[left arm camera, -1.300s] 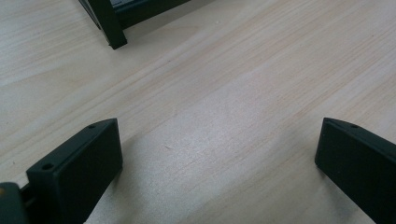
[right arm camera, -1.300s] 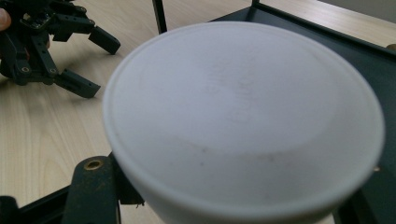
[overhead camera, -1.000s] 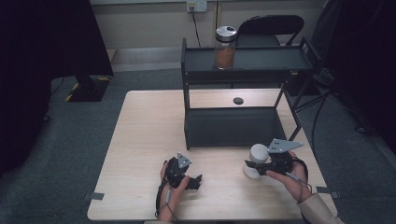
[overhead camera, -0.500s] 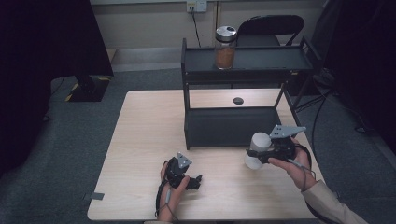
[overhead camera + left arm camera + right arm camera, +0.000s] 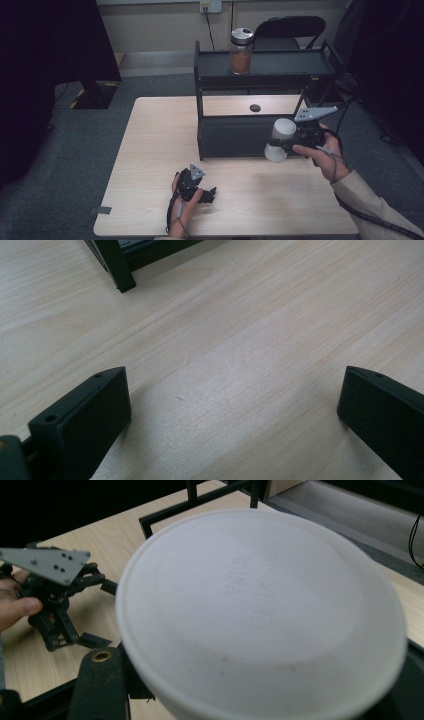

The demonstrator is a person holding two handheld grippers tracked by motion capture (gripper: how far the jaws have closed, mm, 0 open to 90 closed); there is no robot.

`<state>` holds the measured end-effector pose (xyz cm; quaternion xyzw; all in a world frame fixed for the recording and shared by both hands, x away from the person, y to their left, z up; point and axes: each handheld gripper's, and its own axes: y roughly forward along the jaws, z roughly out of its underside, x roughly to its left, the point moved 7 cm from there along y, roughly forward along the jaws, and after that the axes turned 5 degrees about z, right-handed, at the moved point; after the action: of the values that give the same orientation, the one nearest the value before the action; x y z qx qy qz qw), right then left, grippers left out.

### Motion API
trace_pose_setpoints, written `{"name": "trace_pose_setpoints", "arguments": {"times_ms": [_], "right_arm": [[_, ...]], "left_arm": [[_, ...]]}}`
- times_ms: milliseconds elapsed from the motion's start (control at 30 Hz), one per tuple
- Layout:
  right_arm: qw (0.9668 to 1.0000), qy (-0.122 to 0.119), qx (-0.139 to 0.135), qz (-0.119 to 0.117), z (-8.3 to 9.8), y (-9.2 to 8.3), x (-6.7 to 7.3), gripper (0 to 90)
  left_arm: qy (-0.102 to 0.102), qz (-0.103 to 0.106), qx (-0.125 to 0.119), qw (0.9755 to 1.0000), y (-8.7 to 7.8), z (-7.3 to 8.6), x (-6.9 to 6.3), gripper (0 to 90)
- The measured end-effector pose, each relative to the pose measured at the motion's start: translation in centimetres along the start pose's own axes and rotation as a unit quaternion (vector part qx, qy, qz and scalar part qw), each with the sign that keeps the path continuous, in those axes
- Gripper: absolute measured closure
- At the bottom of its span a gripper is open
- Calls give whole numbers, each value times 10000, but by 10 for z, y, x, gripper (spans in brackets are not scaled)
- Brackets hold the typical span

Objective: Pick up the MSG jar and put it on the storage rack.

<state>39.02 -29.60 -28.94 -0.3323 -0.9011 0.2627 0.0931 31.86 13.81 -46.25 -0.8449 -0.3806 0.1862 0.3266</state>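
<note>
A black two-tier metal shelf rack (image 5: 265, 75) stands toward the far side of the pale wooden desk (image 5: 150, 165), and everything else is placed here against it.

On the rack's upper tier, a little left of the middle, stands a clear glass jar with a silver lid and brown contents (image 5: 241, 51), upright. On the desk behind the rack's lower tier lies a small dark round disc (image 5: 255, 107).

At the rack's front right corner, the right hand-held gripper (image 5: 280, 146) carries a white plastic cup (image 5: 280, 139) just in front of the lower tier's dark panel. The cup is tilted, its flat bottom turned up and toward the rack, its wider mouth down toward the desk. The jaws pinch the cup from either side. In the right gripper view the cup's round white base (image 5: 260, 615) faces the camera closely, with faint raised lettering on it too blurred to read. The person's right hand (image 5: 325, 155) grips the tool, with a beige sleeve (image 5: 375, 205) running back to the near right corner of the desk.

Well in front of the rack, nearer its left post, the left hand-held gripper (image 5: 210, 195) rests low on the desk in the person's left hand (image 5: 182, 200). In the left gripper view its two black jaws stand wide apart, with bare wood grain between them and one foot of the rack (image 5: 120, 275) beyond. The right gripper view also shows this gripper (image 5: 90, 642) with its grey three-cornered plate (image 5: 47, 562) on top.
</note>
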Motion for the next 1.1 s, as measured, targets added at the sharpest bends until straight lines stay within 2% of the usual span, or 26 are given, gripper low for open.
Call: {"name": "trace_pose_setpoints", "arguments": {"times_ms": [167,433,1100], "right_arm": [[9999,-70,90,66,-26,-10,-2,341],[9997,-107,22,196,-57,-29,-6,341],[9982,25,-85,599,-105,-62,-21,341]], "left_arm": [[2,2,5,10000,0,0,0,0],[0,-1,-2,10000,0,0,0,0],[1,2,5,10000,0,0,0,0]]}}
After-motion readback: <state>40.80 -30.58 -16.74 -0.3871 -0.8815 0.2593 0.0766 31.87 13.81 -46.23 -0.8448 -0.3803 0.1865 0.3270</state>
